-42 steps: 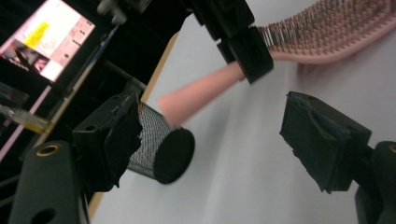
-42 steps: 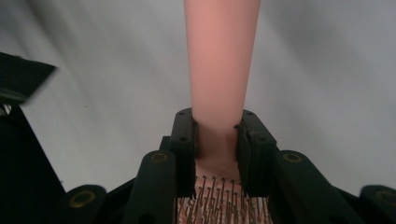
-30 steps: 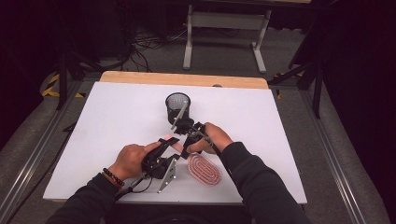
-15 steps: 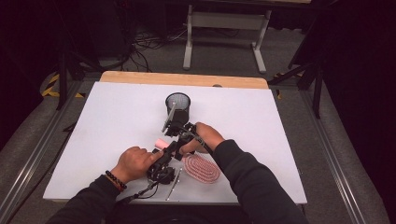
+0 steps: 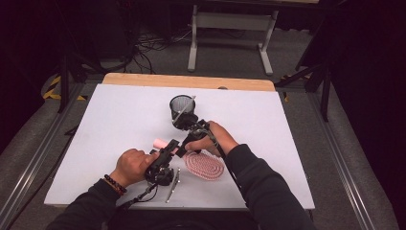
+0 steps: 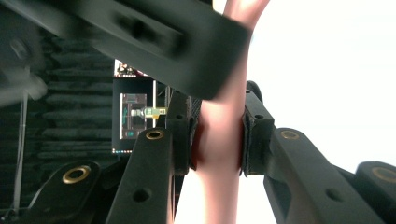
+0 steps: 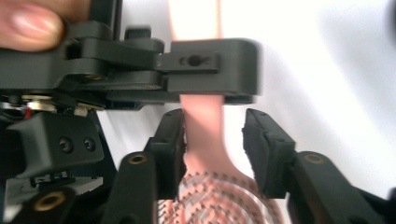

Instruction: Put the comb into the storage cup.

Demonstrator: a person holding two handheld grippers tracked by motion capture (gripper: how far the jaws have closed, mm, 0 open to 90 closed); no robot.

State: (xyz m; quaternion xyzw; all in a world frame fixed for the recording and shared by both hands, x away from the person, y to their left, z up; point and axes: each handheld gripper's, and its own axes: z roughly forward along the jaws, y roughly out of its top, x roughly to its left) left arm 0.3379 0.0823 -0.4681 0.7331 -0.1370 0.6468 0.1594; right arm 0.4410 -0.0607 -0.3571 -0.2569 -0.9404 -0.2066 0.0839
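Looking at a handover mid-grip, judging by both grippers on one item.

- Left gripper (image 6: 218,140): jaws nearly closed, pads pinching the pink silicone utensil (image 6: 217,196) by its handle. Grip looks firm; the handle bulges slightly at the pads.
- Right gripper (image 7: 212,140): jaws part open, straddling the same handle just above the round head (image 7: 219,200). Its near-side pad (image 7: 170,140) touches the handle; the other pad stands off with a clear gap. It holds nothing yet.
- Utensil location: low over the white table (image 5: 119,110), near the person's edge. The spiral head (image 5: 205,165) is beside the right hand (image 5: 213,139) and the handle tip (image 5: 158,143) points left. Can't tell whether the head rests on the table or floats just above it.
- Mesh cup (image 5: 182,108) stands just beyond the grippers, with a thin rod already inside. Likely the destination.
- Metal stick (image 5: 172,184) lies on the table beside the left gripper (image 5: 167,151). Not involved.

To do this step well, I'd say:
1. Centre the right jaws on the handle before closing; it's off to one side now, and a lopsided close shoves the handle sideways.
2. Close the right gripper fully before the left opens.
3. Keep the left gripper steady meanwhile; silicone flexes, so the head can swing.
4. Grip near the head so the handle goes into the cup first, clear of the rod.
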